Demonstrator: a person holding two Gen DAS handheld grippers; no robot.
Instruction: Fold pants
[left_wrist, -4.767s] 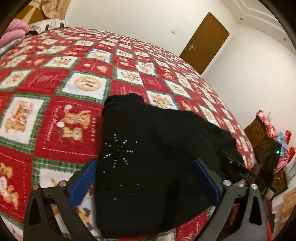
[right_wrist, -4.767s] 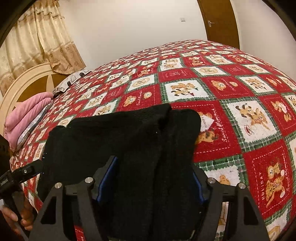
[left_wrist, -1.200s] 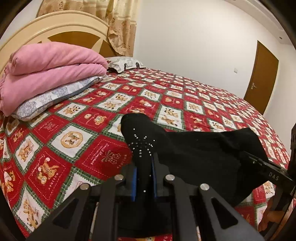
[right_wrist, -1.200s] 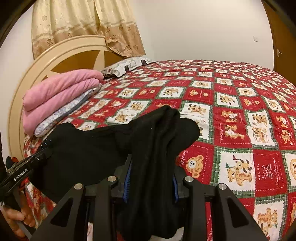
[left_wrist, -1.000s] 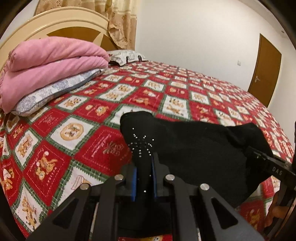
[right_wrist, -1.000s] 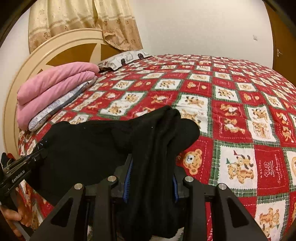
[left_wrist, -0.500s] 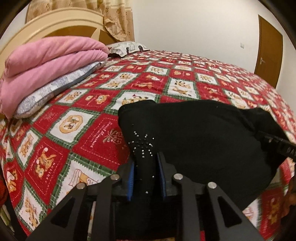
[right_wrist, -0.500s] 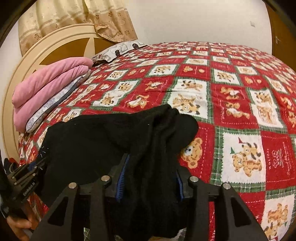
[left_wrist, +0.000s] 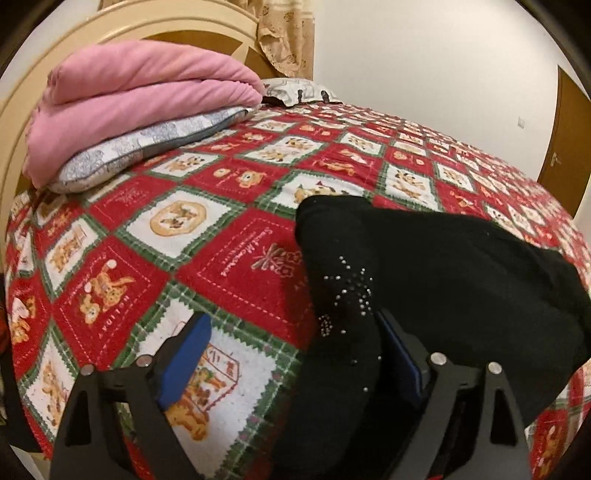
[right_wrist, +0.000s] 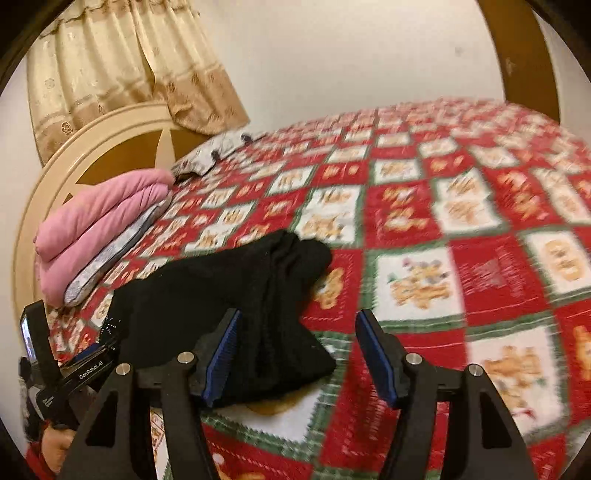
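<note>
The black pants (left_wrist: 436, 273) lie folded in a thick bundle on the red Christmas quilt (left_wrist: 229, 258) near the bed's front edge. A rhinestone star marks their left end. My left gripper (left_wrist: 295, 350) is open, and the bundle's left end lies between its blue pads without being pinched. In the right wrist view the pants (right_wrist: 221, 306) lie left of centre. My right gripper (right_wrist: 297, 354) is open and empty, with the bundle's right end just touching its left pad (right_wrist: 221, 350). The left gripper also shows there (right_wrist: 88, 363) at the lower left.
Folded pink bedding (left_wrist: 140, 92) sits on a grey patterned pillow (left_wrist: 147, 144) against the cream headboard (right_wrist: 99, 147) at the left. A second pillow (left_wrist: 295, 92) lies farther back. A brown door (left_wrist: 565, 136) is at the right. Quilt stretches right of the pants.
Both grippers were shut on the ends of the pants half a second ago; both have now opened and let go. The right gripper has drawn back and shifted right, its view blurred.
</note>
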